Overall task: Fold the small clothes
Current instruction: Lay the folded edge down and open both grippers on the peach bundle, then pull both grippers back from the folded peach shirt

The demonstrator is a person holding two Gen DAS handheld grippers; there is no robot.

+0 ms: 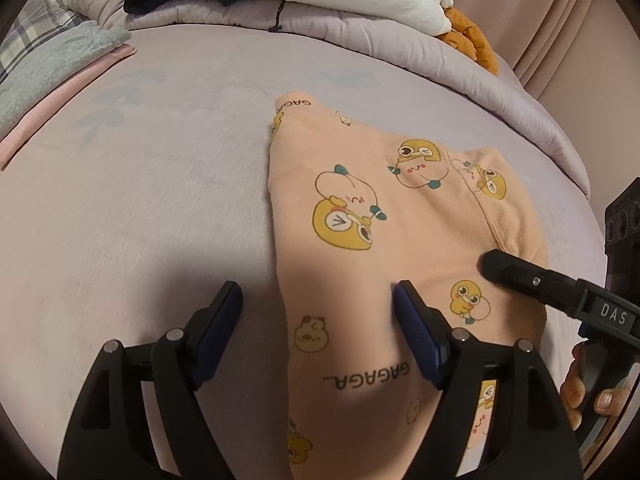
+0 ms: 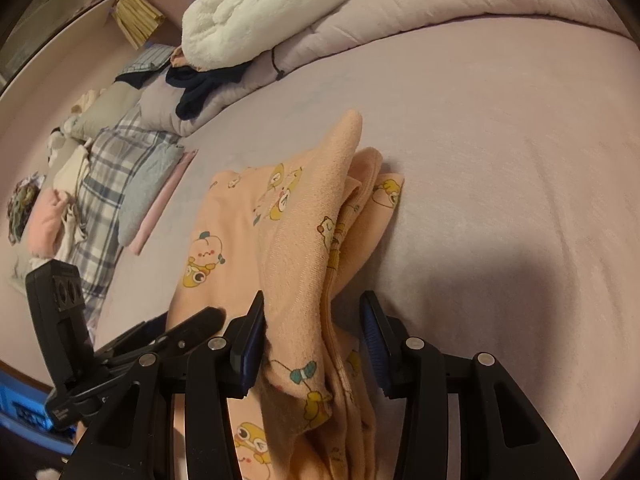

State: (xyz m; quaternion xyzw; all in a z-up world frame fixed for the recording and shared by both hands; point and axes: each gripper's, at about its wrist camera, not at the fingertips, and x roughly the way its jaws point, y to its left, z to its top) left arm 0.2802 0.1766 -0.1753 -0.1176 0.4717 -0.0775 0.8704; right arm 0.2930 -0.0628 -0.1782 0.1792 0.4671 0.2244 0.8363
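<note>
A peach-coloured child's garment (image 1: 380, 216), printed with yellow cartoon ducks, lies partly folded on a lilac bedsheet (image 1: 160, 184); every place here is given from that garment. Its long axis runs from the person's side toward the rolled quilt (image 1: 224, 16) beyond its far end. The left gripper (image 1: 318, 308) hangs over the garment's near left edge with jaws spread wide: one pad rests on the cloth, the other stands over bare sheet, and nothing is pinched. The right gripper (image 2: 314, 344) sits at the garment's near right edge, half open, with a raised fold of cloth between its pads; only the left pad seems to touch, so it probably holds nothing firmly. Both sit equally close. Stacked folded clothes (image 1: 60, 80) lie well off to the garment's left, a white plush throw (image 2: 256, 12) beyond it. Nothing blocks the fold.
</note>
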